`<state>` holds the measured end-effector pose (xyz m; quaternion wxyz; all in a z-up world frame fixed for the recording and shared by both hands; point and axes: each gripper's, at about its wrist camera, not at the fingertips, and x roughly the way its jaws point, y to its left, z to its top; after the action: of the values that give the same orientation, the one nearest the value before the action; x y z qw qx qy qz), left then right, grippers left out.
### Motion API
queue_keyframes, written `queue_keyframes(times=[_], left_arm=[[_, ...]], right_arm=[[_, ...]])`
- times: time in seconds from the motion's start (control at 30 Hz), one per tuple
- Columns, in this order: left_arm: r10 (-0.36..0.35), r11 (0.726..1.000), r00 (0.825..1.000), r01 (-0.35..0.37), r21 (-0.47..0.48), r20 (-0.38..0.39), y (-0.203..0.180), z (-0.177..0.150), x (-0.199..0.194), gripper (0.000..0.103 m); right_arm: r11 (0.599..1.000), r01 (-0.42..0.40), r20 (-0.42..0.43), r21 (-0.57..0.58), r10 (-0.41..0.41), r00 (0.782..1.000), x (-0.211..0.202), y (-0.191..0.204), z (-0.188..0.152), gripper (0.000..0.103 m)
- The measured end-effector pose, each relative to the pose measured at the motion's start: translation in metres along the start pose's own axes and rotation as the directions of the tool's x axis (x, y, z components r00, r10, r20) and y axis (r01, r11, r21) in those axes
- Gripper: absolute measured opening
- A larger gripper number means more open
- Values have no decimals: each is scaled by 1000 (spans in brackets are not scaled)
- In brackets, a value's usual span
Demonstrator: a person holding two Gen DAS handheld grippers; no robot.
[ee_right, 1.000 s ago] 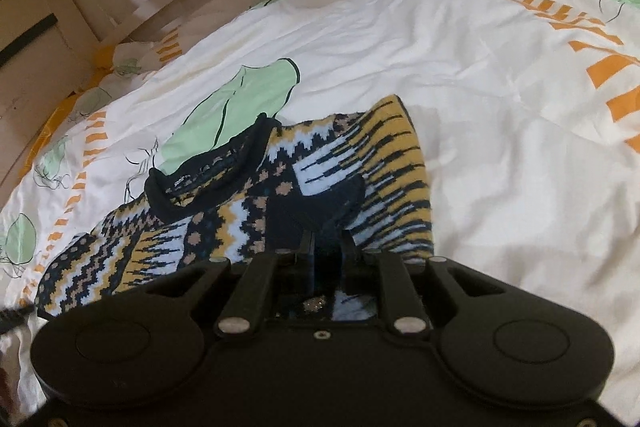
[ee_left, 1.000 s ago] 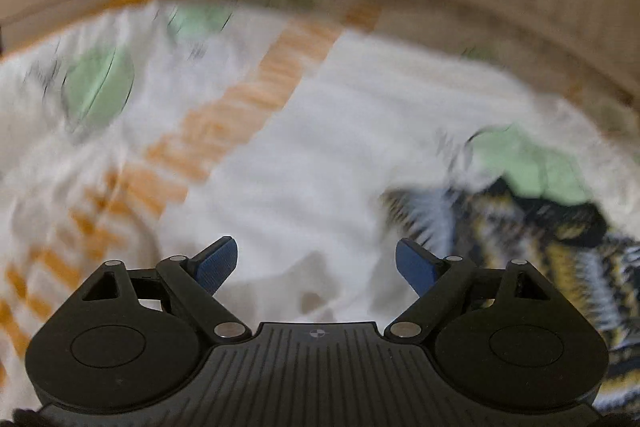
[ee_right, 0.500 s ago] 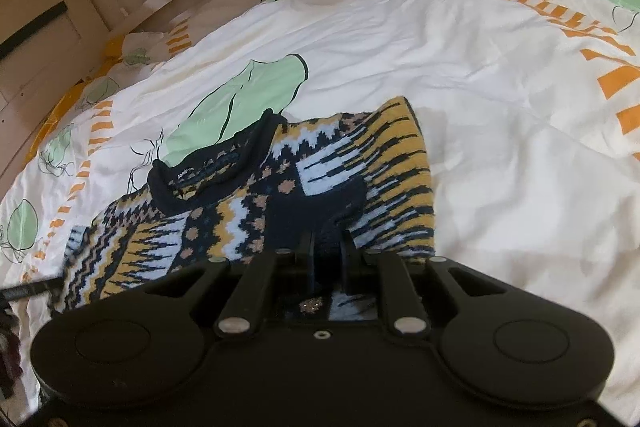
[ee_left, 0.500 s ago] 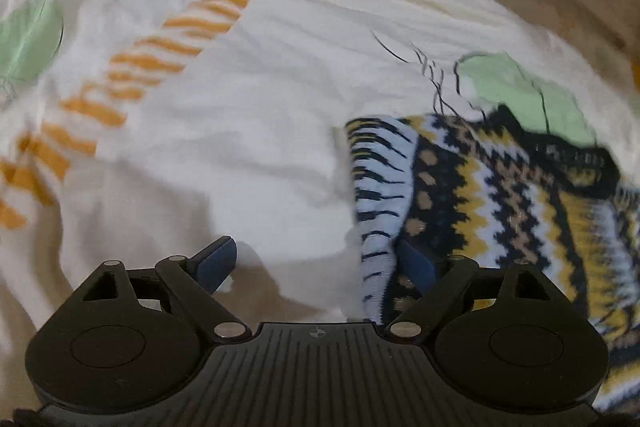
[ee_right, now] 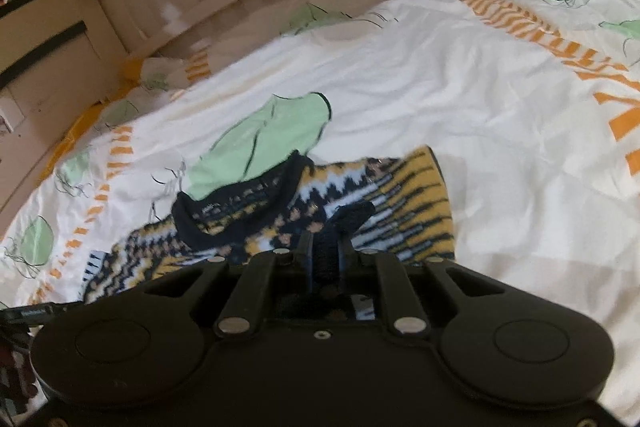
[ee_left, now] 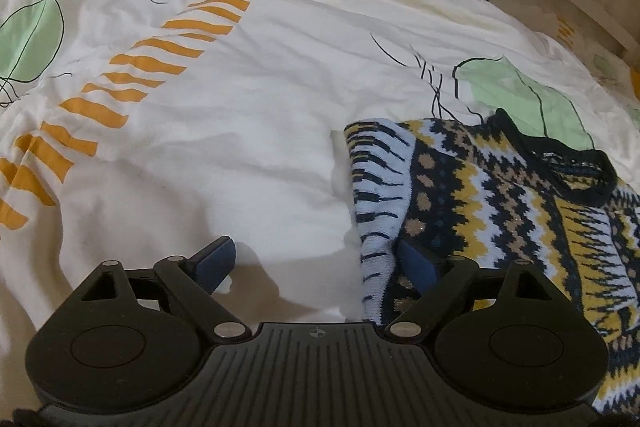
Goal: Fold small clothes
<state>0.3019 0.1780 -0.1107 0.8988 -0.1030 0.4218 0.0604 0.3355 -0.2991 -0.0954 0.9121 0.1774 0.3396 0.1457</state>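
The left gripper (ee_left: 316,263) is spread wide, one finger against the sweater's (ee_left: 500,203) edge at 3 o'clock. The right gripper (ee_right: 324,247) pinches the sweater's dark fold. Bare bedsheet (ee_left: 224,147) stretches toward 10 o'clock.

sweater (ee_left: 500,195): R + bottom parts cut by left-wrist frame edge
right gripper (ee_right: 324,247): fingertips buried in knit, pinched fold mostly hidden
left gripper (ee_left: 316,259): R pad partly behind sweater edge
bedsheet (ee_right: 460,99): blurry in right-wrist view, far prints too small to read
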Motion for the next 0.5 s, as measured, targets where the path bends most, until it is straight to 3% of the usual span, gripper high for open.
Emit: queue_keyframes(times=[0.17,0.4,0.43,0.5], left_arm=[[4,998,1000,-5,59,17,-6,-1,-2,89],[-8,1000,1000,8,25,-5,5,-1,-2,92],[-15,1000,1000,15,6,17,7,1,-5,92],[-1,1000,996,2,-14,94,10,7,-14,91]], right_arm=[[999,35,38,-34,-34,999,-6,-1,5,19],[985,140,-90,-100,-149,985,23,-4,-11,19],[983,149,-89,-111,-159,983,24,-2,-12,18],[977,163,-71,-140,-174,982,19,4,-10,29]])
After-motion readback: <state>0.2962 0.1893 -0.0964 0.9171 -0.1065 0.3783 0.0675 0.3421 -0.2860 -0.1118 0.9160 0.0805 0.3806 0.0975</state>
